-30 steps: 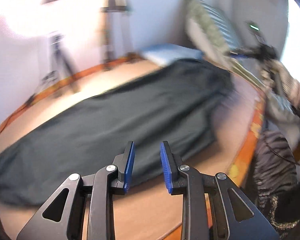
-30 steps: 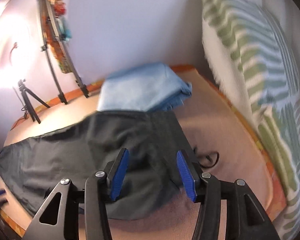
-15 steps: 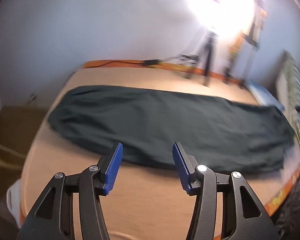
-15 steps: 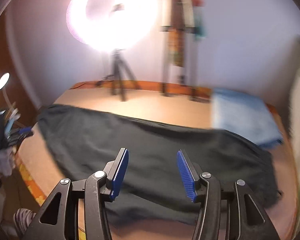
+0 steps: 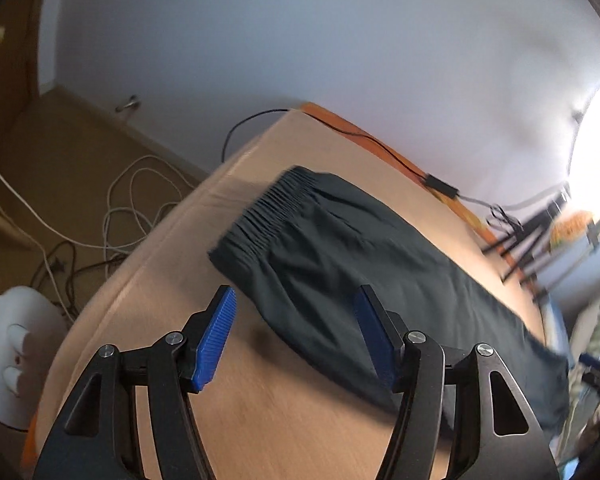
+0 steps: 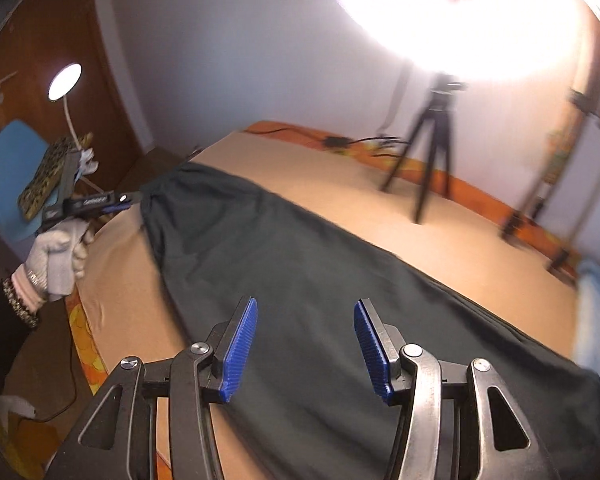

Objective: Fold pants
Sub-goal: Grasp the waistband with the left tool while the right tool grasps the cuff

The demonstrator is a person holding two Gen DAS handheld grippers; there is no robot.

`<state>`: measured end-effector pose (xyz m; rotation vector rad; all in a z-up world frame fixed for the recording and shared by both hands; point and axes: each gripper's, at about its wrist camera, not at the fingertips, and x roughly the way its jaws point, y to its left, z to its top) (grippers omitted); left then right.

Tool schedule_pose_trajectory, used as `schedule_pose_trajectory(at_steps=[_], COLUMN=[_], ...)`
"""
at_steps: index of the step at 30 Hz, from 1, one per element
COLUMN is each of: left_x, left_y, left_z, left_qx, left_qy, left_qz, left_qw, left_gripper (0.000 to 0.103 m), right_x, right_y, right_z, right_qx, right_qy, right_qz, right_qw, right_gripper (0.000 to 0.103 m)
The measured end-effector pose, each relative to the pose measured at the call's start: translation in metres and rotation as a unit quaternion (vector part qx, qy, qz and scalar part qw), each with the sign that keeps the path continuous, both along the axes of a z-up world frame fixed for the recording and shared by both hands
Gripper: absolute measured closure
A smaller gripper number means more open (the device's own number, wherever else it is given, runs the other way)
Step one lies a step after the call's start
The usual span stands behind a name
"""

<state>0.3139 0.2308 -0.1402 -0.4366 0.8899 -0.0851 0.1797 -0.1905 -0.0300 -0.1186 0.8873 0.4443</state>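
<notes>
Left wrist view, from left edge to right: white device [image 5: 12, 356] at lower left, on brown floor with tangled white cables [image 5: 120, 200] above it. Tan bed [image 5: 284, 420] filling lower centre. Dark pants [image 5: 360, 264] spread flat on bed, running from centre toward right edge, gathered elastic waistband [image 5: 268, 212] at upper-left end. Left gripper [image 5: 296, 336] at bottom centre, blue pads wide apart, holding nothing, hovering over near edge of pants just below waistband; contact with fabric not clear. Black cable [image 5: 380, 140] along far bed edge, tripod legs [image 5: 520, 248] and bright glare at right.

Right wrist view, again left to right: gloved left hand [image 6: 60, 256] at left edge, gripping handle of left gripper [image 6: 130, 199], its tip beside waistband corner at upper left; jaw state unclear from here. Blue chair [image 6: 8, 168] and small lamp [image 6: 65, 82] behind. Pants [image 6: 300, 280] lying lengthwise from upper left to lower right across bed [image 6: 380, 200]. Right gripper [image 6: 305, 348] at bottom centre, pads spread apart and empty, poised over leg portion. Tripod [image 6: 432, 148] under blazing ring light [image 6: 452, 20] at upper right, blurred blue cloth [image 6: 598, 304] at right edge.
</notes>
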Motion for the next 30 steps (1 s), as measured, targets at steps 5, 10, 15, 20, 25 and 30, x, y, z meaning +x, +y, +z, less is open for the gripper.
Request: schedule_pose_trajectory(at_steps=[5,10,15,20,25,30], left_x=[0.016,0.02,0.025,0.019,0.012,0.011], left_y=[0.014,0.016,0.017,0.012,-0.003,-0.013], left_z=[-0.016,-0.024,-0.027,-0.018,-0.007,-0.005], left_qx=[-0.022,-0.019,-0.013,-0.008,0.021,0.034], left_qy=[0.011,0.012,0.003,-0.042,-0.079,-0.094], left_qz=[0.02,0.03,0.042,0.024,-0.006,-0.032], left_qw=[0.9995,0.9993,0.999,0.9988,0.9967,0.9945], left_gripper=[0.042,0.044,0.079,0.092,0.092,0.092], right_x=[0.029,0.054,0.085,0.114,0.154,0.194], right_y=[0.044,0.077,0.115,0.164,0.216,0.28], right_z=[-0.007,-0.01,-0.008,-0.003,-0.003,-0.022], right_qx=[0.01,0.026,0.048,0.05,0.082,0.071], right_qy=[0.02,0.037,0.057,0.073,0.111,0.138], right_qz=[0.03,0.044,0.052,0.072,0.084,0.093], right_qw=[0.999,0.998,0.996,0.993,0.987,0.984], right_gripper=[0.05,0.05,0.05,0.05,0.041,0.038])
